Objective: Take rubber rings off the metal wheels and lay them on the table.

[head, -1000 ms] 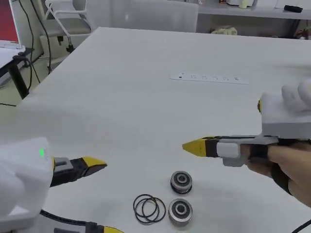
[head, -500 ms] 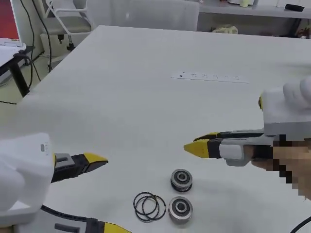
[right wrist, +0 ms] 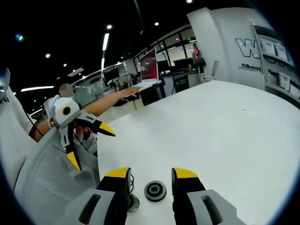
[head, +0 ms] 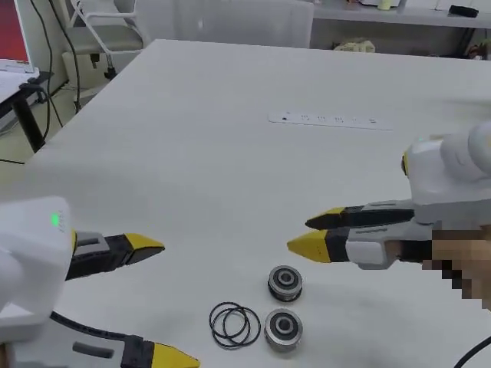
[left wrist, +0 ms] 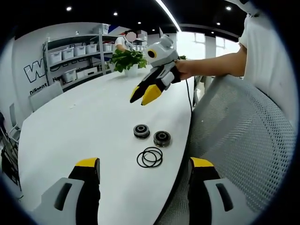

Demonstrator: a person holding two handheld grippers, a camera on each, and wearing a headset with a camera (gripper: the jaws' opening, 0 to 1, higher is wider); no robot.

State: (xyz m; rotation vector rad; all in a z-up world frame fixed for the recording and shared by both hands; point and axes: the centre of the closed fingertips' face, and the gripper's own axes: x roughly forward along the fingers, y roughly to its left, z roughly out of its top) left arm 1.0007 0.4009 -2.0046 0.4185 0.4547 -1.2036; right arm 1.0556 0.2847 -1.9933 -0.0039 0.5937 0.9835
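Two metal wheels lie near the table's front edge, one (head: 285, 282) just behind the other (head: 282, 328). Both show dark rims. A small pile of thin black rubber rings (head: 234, 324) lies flat on the table to their left. My right gripper (head: 312, 233) hovers open just above and behind the rear wheel, with nothing between its yellow tips. In the right gripper view that wheel (right wrist: 155, 191) sits between the jaws, below them. My left gripper (head: 159, 300) stands wide open and empty, left of the rings. The left gripper view shows the rings (left wrist: 150, 157), both wheels (left wrist: 141, 131) and the right gripper (left wrist: 143, 96).
A white power strip (head: 330, 121) lies flat farther back on the white table (head: 192, 153). A black cable (head: 92, 331) trails from the left gripper along the front edge. Chairs and a desk stand beyond the table's far left corner.
The right gripper's jaws have parted from shut to open, and it has sunk slightly toward the rear wheel. The left gripper has drifted a little to the left.
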